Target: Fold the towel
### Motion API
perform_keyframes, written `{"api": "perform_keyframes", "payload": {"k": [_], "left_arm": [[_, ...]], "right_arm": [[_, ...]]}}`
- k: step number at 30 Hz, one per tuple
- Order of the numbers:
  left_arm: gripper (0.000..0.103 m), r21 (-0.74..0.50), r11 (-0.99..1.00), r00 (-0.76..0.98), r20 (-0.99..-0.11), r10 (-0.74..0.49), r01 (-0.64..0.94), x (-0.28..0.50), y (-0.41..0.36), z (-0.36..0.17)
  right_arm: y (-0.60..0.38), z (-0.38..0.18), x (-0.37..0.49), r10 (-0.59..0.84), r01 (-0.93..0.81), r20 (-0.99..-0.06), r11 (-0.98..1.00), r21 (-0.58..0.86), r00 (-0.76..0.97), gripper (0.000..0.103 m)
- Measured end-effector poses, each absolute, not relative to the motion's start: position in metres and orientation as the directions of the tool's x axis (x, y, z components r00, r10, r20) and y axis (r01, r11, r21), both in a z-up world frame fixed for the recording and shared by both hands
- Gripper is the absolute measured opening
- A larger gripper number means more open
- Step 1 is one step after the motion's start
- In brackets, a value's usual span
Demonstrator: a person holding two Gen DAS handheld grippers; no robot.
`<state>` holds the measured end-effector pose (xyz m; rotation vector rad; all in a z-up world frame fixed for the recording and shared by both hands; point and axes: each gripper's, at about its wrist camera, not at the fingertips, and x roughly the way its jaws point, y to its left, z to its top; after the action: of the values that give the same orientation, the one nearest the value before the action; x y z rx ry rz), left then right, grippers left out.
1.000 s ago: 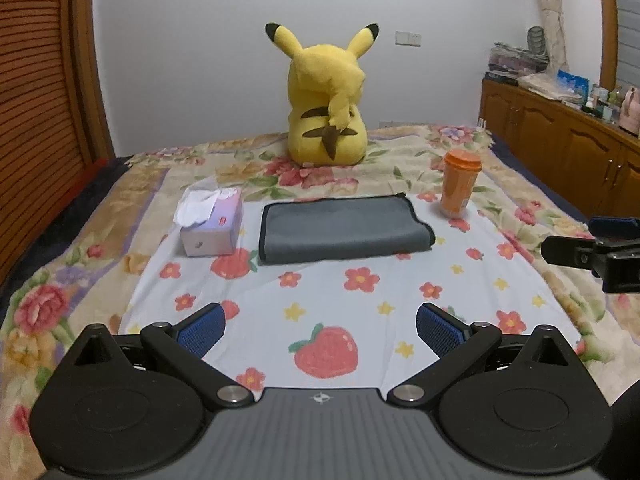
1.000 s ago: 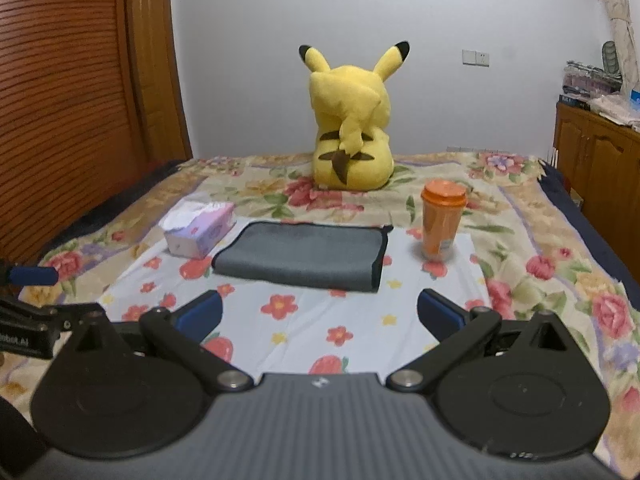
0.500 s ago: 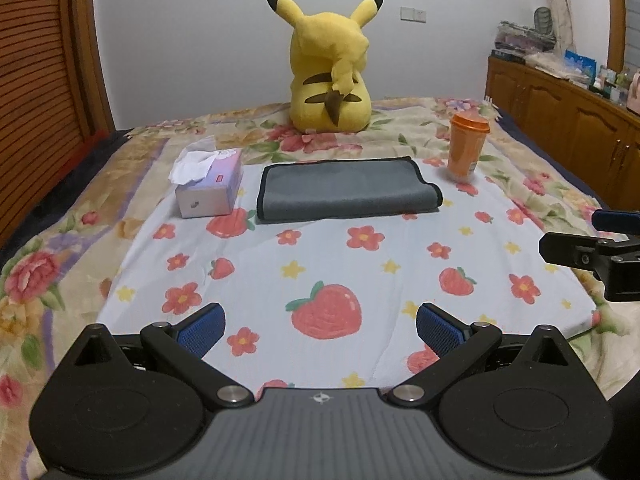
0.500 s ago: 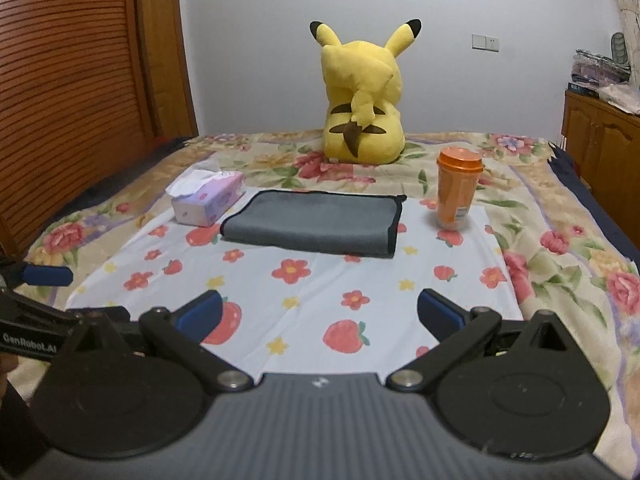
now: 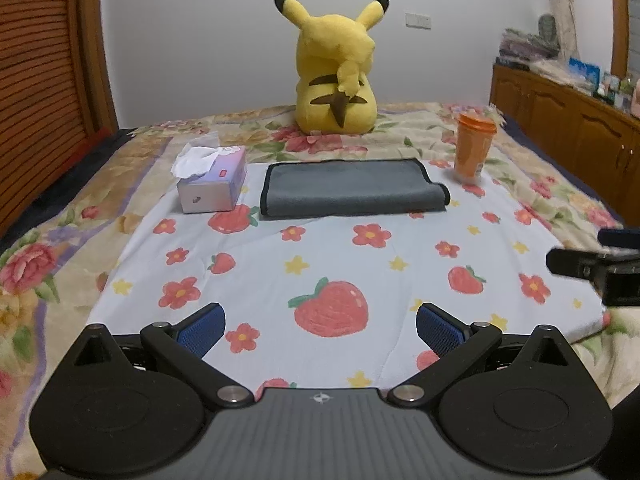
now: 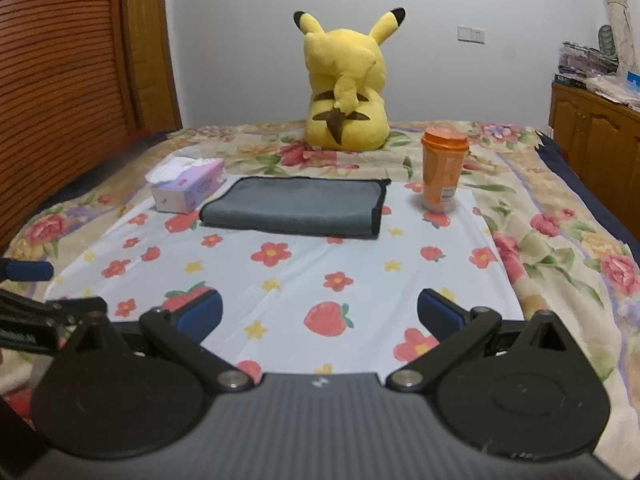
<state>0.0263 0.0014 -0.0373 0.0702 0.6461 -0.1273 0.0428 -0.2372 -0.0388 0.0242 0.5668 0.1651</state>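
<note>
Towel [image 5: 352, 188] lies folded and flat on the white cloth [image 5: 344, 264] with strawberries, far ahead of you. Your left gripper [image 5: 320, 326] has its jaws spread wide with nothing between them. Your right gripper [image 6: 320, 312] is spread wide too and holds nothing. Just left of the gray towel sits a tissue box [image 5: 212, 182]. To its right stands an orange cup [image 5: 474, 148]. Behind it sits a yellow plush toy [image 5: 336, 76].

Left tool [image 5: 320, 326]: matte black ribbed body, two round discs, silver pivot screws, blue textured pads [image 5: 202, 329]. Right tool [image 6: 320, 314]: same build, small white logo centre.
</note>
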Motion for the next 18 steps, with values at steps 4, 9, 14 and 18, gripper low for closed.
{"api": "perform_keyframes", "payload": {"k": [4, 9, 14, 18], "left_arm": [[0.103, 0.02, 0.992, 0.801, -0.592, -0.092, 0.128, 0.025, 0.003, -0.036], [0.103, 0.03, 0.991, 0.816, -0.571, -0.087, 0.127, 0.021, 0.003, -0.034], [0.103, 0.043, 0.99, 0.832, -0.547, -0.086, 0.131, 0.017, 0.002, -0.031], [0.103, 0.047, 0.99, 0.843, -0.531, -0.089, 0.134, 0.015, 0.002, -0.03]], "right_arm": [[-0.236, -0.039, 0.041, 0.169, -0.161, -0.526, 0.985, 0.062, 0.833, 0.103], [-0.237, -0.041, 0.041, 0.159, -0.15, -0.527, 0.987, 0.06, 0.835, 0.103], [-0.239, -0.039, 0.039, 0.157, -0.142, -0.51, 0.988, 0.068, 0.846, 0.103], [-0.243, -0.037, 0.037, 0.156, -0.135, -0.489, 0.988, 0.077, 0.858, 0.103]]}}
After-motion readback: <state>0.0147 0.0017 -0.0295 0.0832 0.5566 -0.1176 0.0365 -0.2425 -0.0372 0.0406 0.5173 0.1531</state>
